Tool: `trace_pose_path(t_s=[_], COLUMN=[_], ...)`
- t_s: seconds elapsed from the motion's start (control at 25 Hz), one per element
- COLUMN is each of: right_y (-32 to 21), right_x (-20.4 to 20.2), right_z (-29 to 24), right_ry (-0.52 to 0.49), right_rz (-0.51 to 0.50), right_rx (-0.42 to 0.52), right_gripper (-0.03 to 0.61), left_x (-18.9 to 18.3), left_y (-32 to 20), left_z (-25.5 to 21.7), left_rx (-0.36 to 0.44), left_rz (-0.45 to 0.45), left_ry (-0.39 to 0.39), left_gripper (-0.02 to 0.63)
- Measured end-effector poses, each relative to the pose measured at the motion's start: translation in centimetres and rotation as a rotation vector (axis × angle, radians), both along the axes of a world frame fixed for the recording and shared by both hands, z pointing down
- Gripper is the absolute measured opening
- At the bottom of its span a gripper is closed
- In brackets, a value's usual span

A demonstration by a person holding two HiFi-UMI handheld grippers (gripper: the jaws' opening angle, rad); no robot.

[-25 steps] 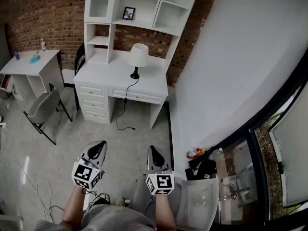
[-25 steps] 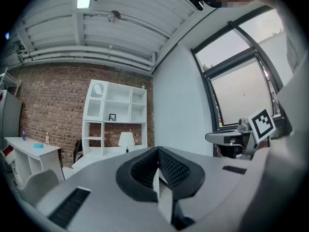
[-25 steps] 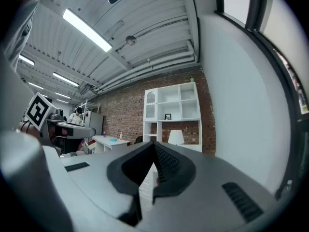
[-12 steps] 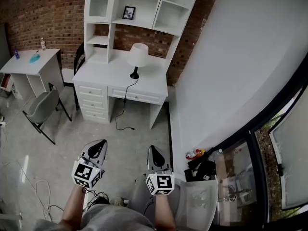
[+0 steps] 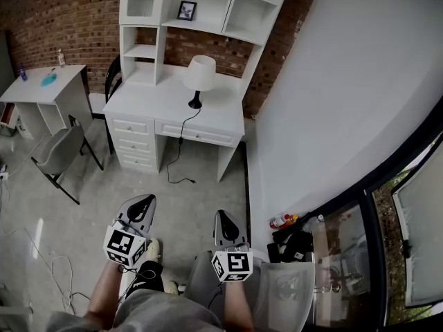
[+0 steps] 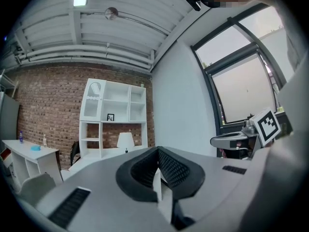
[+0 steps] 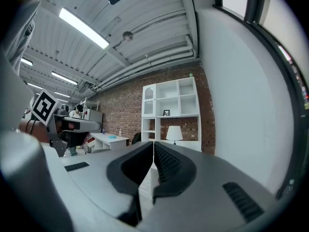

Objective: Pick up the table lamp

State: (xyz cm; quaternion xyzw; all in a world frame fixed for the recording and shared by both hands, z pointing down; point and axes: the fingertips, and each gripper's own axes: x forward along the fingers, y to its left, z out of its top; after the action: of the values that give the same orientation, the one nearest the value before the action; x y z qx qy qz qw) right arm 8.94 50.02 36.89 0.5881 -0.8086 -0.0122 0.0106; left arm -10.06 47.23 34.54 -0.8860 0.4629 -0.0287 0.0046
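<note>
Table lamp (image 5: 200, 75) upright on white desk (image 5: 149, 109), well ahead. Left gripper (image 5: 146, 201), right gripper (image 5: 221, 217) both pinched closed, empty, held level. Best: walk closer, spread jaws, take slim dark stem (image 5: 196, 99) (mind trailing cord (image 5: 179, 142)).

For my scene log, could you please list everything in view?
table lamp: one, white shade, black base, on the desk
desk: one, white, with shelves, against brick wall
picture frame: one, black, upper shelf
chair: one, grey, left of desk
side table: one, white, far left
cord: one, black, hanging from lamp to floor
left gripper: one, grey, fingers shut, empty
right gripper: one, grey, fingers shut, empty
</note>
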Motion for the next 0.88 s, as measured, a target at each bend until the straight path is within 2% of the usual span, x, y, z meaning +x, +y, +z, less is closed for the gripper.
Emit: trace_pose_path(t_s=[0.36,0.68,0.88], right_y=[-9.2,-22.6,-30.8], right_x=[0.9,0.1,-1.0], right_z=[1.4,1.3,0.4], right_ry=[0.028,0.032,0.027], right_rz=[0.048,0.097,0.111], right_rx=[-0.019,-0.045,-0.045], right_gripper=[0.023,0.023,0.023], left_x=[0.4,-0.3,-1.1], left_y=[-11.7,-26.4,-34.5], left_z=[1.4,1.1,1.0], left_rx=[-0.009,-0.020,-0.026], left_rz=[0.034,0.077,0.103], left_ry=[0.019,0.017,-0.015], left_gripper=[0.003,0.003,0.003])
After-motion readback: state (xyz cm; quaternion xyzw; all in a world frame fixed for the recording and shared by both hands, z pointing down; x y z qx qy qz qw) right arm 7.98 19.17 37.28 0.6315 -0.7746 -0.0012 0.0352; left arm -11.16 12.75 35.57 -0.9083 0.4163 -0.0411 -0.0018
